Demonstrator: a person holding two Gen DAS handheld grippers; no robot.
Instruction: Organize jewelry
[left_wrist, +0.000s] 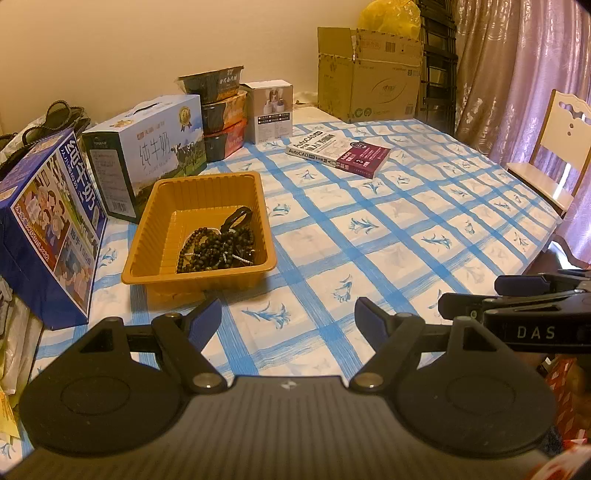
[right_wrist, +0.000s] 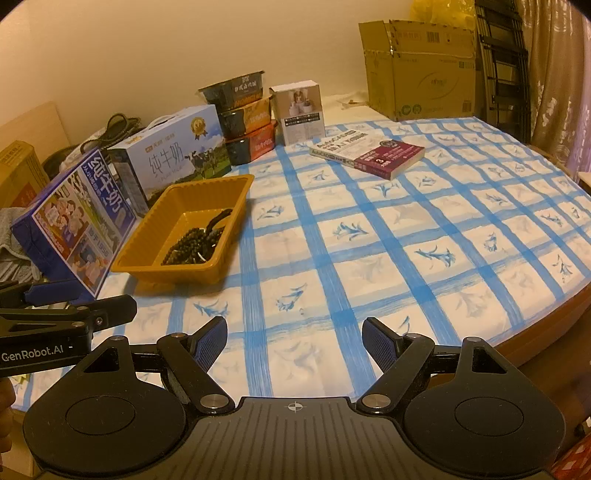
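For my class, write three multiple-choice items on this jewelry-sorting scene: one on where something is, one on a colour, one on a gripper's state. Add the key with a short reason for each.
1. Where do the dark bead strings lie?
A. On the book
B. In the tray
C. On the chair

2. What colour is the tray?
A. Orange-yellow
B. Green
C. White

3. How does the left gripper stand?
A. Shut on beads
B. Shut on the tray's rim
C. Open and empty

Key:
1. B: the beads sit heaped in the tray's near corner, while the book lies bare farther back on the tablecloth.
2. A: its ribbed walls are orange-yellow in both views.
3. C: its blue-padded fingers stand wide apart over the cloth with nothing between them.
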